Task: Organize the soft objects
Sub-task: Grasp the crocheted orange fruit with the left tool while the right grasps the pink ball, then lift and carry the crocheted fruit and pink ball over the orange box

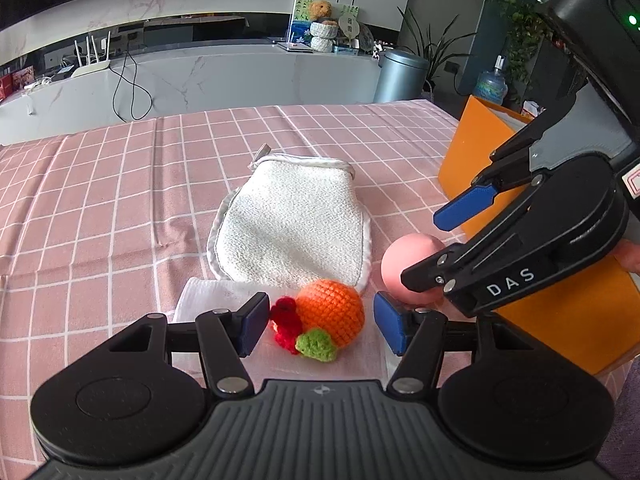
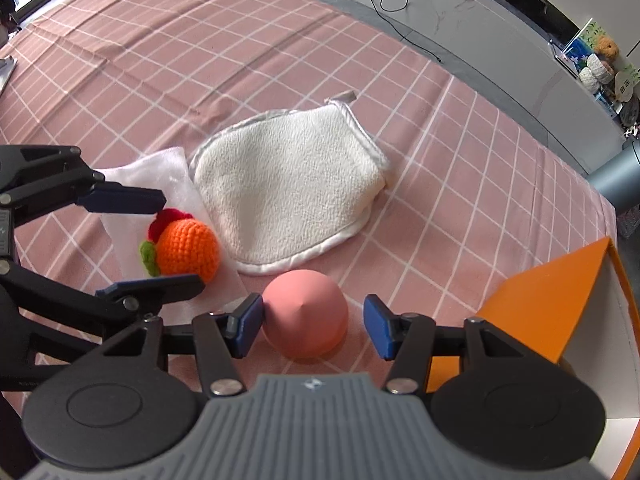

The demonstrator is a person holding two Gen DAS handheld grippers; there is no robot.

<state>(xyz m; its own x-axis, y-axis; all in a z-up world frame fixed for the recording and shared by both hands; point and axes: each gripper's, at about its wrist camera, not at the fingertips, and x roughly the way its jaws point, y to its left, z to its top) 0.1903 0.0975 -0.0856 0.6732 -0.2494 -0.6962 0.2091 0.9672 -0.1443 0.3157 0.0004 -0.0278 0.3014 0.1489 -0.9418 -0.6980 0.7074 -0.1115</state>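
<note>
A crocheted orange (image 1: 330, 314) with red and green knit bits lies on a thin white cloth (image 1: 216, 296) on the pink checked tablecloth. My left gripper (image 1: 322, 328) straddles the orange, open, pads clear of it. To its right sits a pink soft ball (image 1: 404, 264). In the right wrist view, my right gripper (image 2: 314, 328) is open around the pink ball (image 2: 306, 320): the left pad is at its side and a gap shows at the right pad. That view also has the crocheted orange (image 2: 186, 246) between the fingers of the left gripper (image 2: 182, 240). The right gripper (image 1: 426, 246) reaches in from the right.
A white terry mitt (image 1: 288, 224) (image 2: 288, 192) lies flat behind both toys. An orange box (image 1: 472, 152) (image 2: 560, 288) stands at the table's right edge. Beyond the table are a grey bin (image 1: 404, 76) and a marble counter (image 1: 224, 72).
</note>
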